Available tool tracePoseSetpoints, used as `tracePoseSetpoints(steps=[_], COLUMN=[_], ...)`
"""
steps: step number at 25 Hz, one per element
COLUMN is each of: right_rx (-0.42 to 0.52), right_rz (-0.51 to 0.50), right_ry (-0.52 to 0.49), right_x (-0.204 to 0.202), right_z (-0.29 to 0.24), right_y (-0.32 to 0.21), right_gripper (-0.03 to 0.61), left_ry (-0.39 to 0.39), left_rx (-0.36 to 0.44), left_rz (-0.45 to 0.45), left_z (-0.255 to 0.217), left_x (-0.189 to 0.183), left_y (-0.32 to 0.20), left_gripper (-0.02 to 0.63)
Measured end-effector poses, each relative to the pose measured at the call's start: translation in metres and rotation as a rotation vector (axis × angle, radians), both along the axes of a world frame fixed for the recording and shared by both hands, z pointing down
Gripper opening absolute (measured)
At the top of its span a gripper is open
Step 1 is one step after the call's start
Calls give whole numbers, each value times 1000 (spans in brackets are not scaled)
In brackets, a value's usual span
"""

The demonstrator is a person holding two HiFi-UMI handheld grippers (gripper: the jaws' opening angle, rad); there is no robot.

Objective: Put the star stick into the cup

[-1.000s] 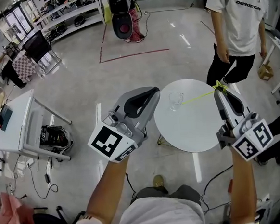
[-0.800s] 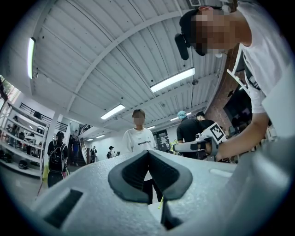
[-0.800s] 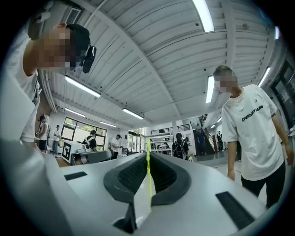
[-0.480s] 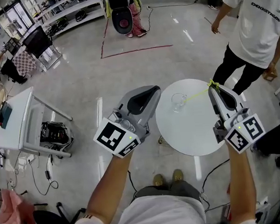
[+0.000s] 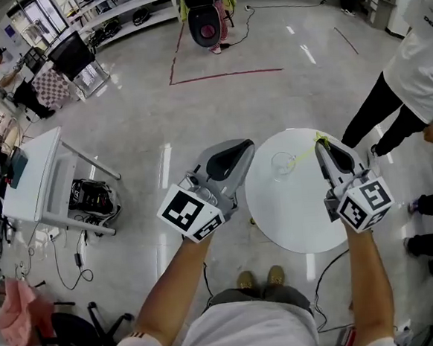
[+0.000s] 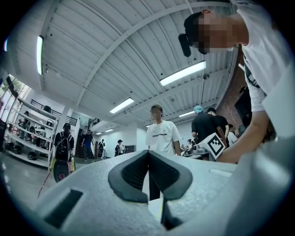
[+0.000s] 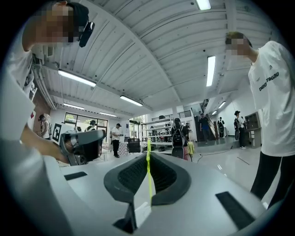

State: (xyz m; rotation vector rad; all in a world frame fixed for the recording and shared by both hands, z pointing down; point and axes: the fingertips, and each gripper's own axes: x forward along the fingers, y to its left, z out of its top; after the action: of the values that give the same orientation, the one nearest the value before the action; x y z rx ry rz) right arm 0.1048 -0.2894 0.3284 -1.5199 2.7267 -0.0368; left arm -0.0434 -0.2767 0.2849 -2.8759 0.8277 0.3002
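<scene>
Yellow-green star stick (image 5: pixel 304 150), pinched between the fingers of the right gripper (image 5: pixel 323 147), slants left off the tip towards the clear cup (image 5: pixel 281 164) on the white bench (image 5: pixel 294 214), its free end near the rim. The left gripper (image 5: pixel 233 151) has its fingers pressed together, empty.

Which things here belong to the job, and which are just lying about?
In the job: star stick, held in the right tongs; glass cup; round table under it.
Just about: left tongs, shut and empty; white desk; red floor tape.
</scene>
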Motion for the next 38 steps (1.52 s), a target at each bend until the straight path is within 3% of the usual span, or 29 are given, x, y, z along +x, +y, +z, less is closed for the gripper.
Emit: tracePoseSetpoints(steps=[22, 38], right_rx=[-160, -245], right_rz=[-59, -78], right_ry=[-47, -63], right_x=[5, 3], right_z=[92, 132], right_y=[-63, -80], right_gripper=[23, 23], left_ry=[-32, -40], left_rx=[-130, -185], left_rz=[-74, -73], left_z=[68, 97], left_x=[25, 35], left_y=[-51, -62], left_gripper=[15, 15])
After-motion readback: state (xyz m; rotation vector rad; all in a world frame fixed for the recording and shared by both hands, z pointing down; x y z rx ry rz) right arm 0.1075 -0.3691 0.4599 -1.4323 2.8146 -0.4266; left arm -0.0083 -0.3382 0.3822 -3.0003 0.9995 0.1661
